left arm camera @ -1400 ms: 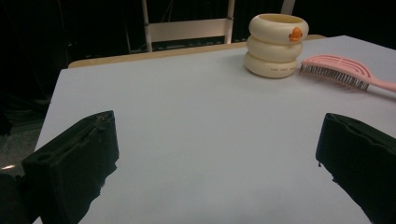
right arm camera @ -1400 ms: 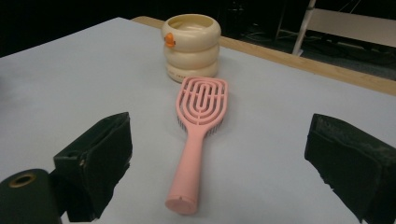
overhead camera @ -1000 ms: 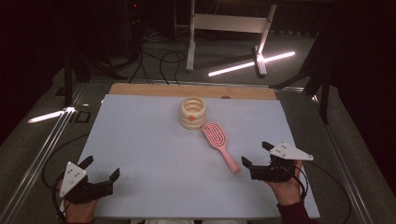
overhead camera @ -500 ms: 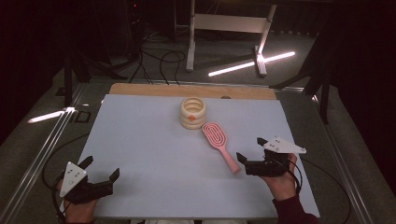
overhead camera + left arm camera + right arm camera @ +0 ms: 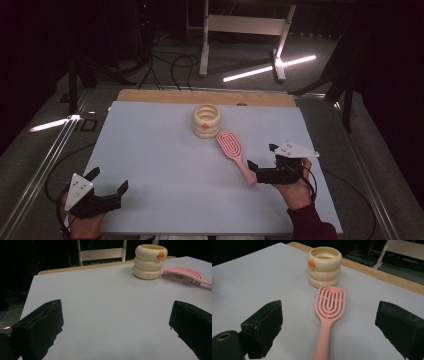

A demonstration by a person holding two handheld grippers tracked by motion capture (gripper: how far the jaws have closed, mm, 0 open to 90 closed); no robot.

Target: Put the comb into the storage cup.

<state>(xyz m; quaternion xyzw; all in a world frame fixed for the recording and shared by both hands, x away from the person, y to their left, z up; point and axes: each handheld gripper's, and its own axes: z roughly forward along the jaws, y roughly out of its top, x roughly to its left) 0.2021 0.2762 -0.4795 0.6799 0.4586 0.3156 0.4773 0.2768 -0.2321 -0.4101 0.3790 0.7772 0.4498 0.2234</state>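
A pink hairbrush lies flat on the pale mat, head toward a cream ringed cup with an orange duck emblem. My right gripper is open at the handle's near end. In the right gripper view the brush runs up between the two jaws of that gripper, bristles down, with the cup just beyond its head. My left gripper rests open at the mat's near left corner, holding nothing. In the left gripper view, that gripper faces bare mat, with the cup and brush far off at upper right.
The pale mat covers a wooden tabletop whose far edge shows as a strip. Beyond the table stand a white metal frame and floor cables. Metal rails run along both sides.
My right gripper has moved left toward the brush, and its jaws now sit around the end of the handle. The left gripper, cup and brush have stayed put.
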